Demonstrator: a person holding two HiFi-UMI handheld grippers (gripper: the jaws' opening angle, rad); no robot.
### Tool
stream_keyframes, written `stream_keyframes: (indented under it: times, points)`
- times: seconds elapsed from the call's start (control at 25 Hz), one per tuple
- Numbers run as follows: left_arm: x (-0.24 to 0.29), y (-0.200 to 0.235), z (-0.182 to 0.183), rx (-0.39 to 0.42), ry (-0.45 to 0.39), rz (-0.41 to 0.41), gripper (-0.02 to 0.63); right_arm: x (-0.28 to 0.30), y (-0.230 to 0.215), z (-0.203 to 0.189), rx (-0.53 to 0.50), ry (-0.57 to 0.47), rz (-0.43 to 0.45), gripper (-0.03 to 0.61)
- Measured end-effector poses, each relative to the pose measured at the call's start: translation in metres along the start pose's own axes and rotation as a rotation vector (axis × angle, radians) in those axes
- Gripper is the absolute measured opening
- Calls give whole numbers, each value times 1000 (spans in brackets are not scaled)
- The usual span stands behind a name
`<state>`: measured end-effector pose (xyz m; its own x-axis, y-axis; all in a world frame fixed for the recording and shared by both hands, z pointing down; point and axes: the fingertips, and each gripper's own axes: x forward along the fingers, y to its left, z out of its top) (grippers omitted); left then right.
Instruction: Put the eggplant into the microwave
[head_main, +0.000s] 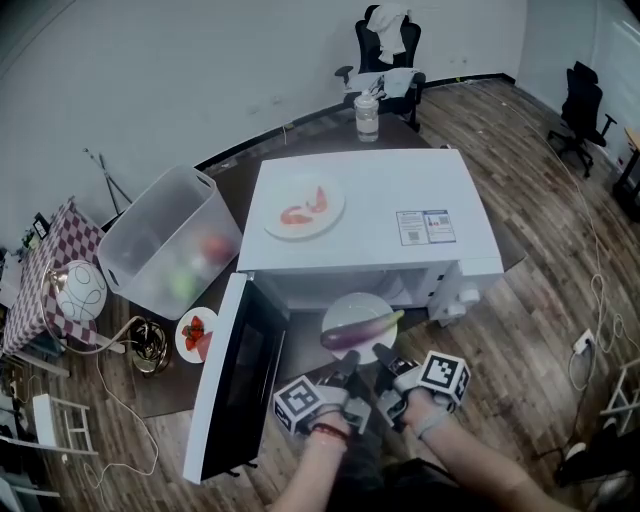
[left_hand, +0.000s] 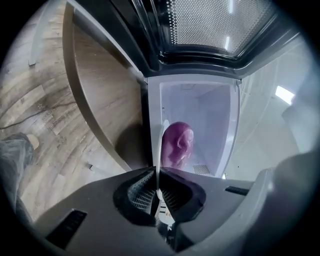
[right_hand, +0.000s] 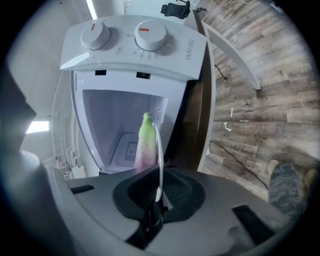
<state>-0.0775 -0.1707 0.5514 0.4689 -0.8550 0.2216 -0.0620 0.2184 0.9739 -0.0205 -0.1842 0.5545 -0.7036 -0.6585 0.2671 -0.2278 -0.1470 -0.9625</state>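
Purple and glossy, the eggplant (head_main: 360, 328) lies across a round white plate (head_main: 352, 306) at the mouth of the microwave (head_main: 370, 195), just beyond both tongs. Its green stem end points toward the microwave's dial side. The left tongs (head_main: 345, 366) and right tongs (head_main: 385, 358) sit side by side on the plate's near rim, away from the microwave. Each is closed on that thin rim, and neither touches the eggplant.

In the left gripper view the left tongs (left_hand: 159, 187) pinch the plate (left_hand: 159, 150) between ribbed dark pads. The eggplant (left_hand: 176, 145) bulges smooth and rounded just past them, before the microwave's pale cavity. In the right gripper view the right tongs (right_hand: 159, 189) clamp the plate (right_hand: 160, 150) the same way. The eggplant (right_hand: 146, 145) shows its tapering green tip there, under the microwave (right_hand: 130, 55) and its two round white dials (right_hand: 150, 31).

The microwave is a boxy white shell on a dark wooden counter (head_main: 250, 170). Its door (head_main: 235, 380) is swung wide open on the left, with a dark window. A plate of shrimp (head_main: 303, 208) rests on the microwave's top. A clear plastic bin (head_main: 170, 240) stands left of the microwave.
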Motion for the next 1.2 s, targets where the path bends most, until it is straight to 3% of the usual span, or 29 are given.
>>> stream_keyframes:
  times: [0.92, 1.2]
  points:
    - [27, -20, 22, 18, 34, -38, 18, 33, 15, 21, 28, -26, 28, 12]
    - [29, -25, 16, 39, 67, -63, 69, 37, 17, 24, 24, -32, 27, 11]
